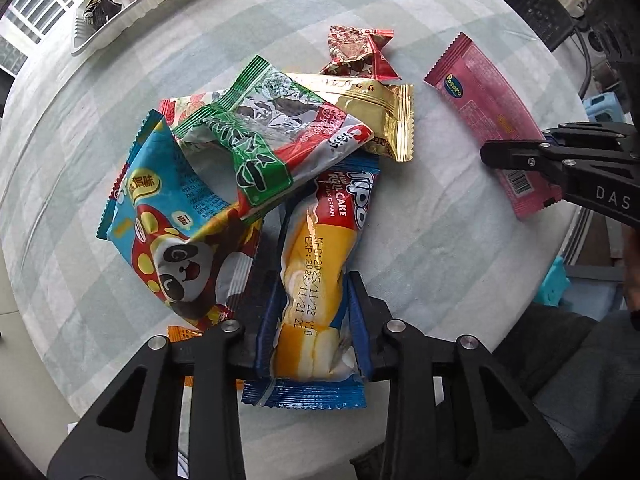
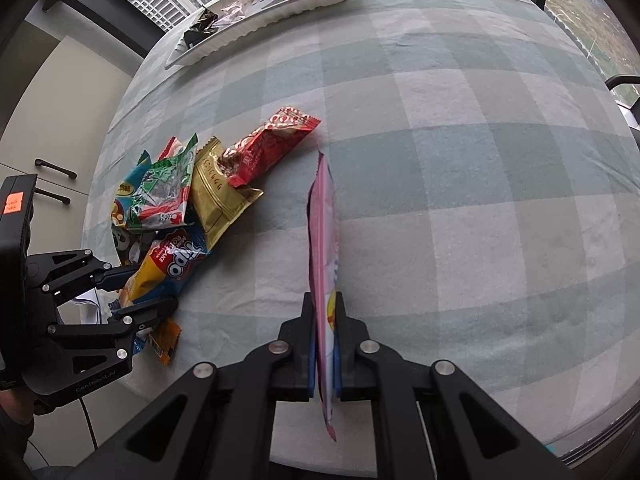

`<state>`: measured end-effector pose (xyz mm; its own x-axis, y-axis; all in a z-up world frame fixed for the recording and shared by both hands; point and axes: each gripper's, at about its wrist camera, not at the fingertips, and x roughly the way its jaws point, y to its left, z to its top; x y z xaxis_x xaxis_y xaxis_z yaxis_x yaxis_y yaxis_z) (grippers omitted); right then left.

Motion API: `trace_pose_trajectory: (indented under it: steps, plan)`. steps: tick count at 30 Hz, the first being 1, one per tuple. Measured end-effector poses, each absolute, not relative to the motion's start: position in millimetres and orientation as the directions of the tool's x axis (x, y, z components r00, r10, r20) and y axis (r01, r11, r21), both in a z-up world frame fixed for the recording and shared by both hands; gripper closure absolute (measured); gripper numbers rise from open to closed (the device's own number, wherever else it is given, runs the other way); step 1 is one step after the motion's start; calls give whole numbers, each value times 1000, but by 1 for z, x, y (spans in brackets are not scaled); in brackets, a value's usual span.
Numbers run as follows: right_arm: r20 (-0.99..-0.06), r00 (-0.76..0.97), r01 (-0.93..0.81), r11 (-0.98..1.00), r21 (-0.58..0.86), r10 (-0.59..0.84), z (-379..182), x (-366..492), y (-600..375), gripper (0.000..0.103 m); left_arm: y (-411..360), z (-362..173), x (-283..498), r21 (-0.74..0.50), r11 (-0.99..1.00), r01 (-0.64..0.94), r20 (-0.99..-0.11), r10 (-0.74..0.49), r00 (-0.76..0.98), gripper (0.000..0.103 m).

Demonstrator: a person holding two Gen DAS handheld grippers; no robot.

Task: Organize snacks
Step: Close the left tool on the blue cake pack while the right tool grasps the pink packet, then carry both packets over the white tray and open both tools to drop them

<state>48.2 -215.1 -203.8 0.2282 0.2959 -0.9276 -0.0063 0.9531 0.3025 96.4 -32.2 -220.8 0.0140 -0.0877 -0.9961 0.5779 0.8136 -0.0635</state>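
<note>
A ribbed white tray (image 2: 280,12) at the checked-cloth counter (image 2: 440,160)'s far edge holds crinkly dark and red wrappers, while the left tool (image 1: 316,300) clamps the glossy roll cake packet (image 1: 316,280) beside the pile and the right tool (image 2: 325,312) pinches the flat pink packet (image 2: 322,232).

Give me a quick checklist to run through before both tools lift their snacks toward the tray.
1. Left tool closed on the Tipo roll cake: ok, fingers press both sides of the pack.
2. Right tool closed on the pink snack bar: ok, wrapper pinched edge-on.
3. Roll cake free of the pile: not ok, the green and white packet overlaps its far end.
4. Panda packet clear of the left tool: cannot tell, it lies against the left finger.
5. White tray has room: ok, bare stretches show between the snacks in it.
6. Tools apart from each other: ok.
</note>
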Motion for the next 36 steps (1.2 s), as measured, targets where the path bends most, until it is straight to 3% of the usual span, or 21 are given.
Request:
trace_pose_trajectory:
  steps: [4,18,25,36]
  plan:
    - [-928,230,-2,954,300,292,-204,47,-217,96,-28,-220,103,-84,823,561,-995,-101,0,74]
    - [-906,242,62,926,372,347,-198,44,-240,96,27,-191,91,-376,863,338,-924,-378,-62,75]
    - [-892,259,25,921,389,370,-175,45,-238,96,46,-162,88,-486,839,244,-864,-504,13,75]
    - [-873,292,-69,919,389,391,-122,77,-233,96,63,-112,115,-578,803,144,-783,-596,179,75]
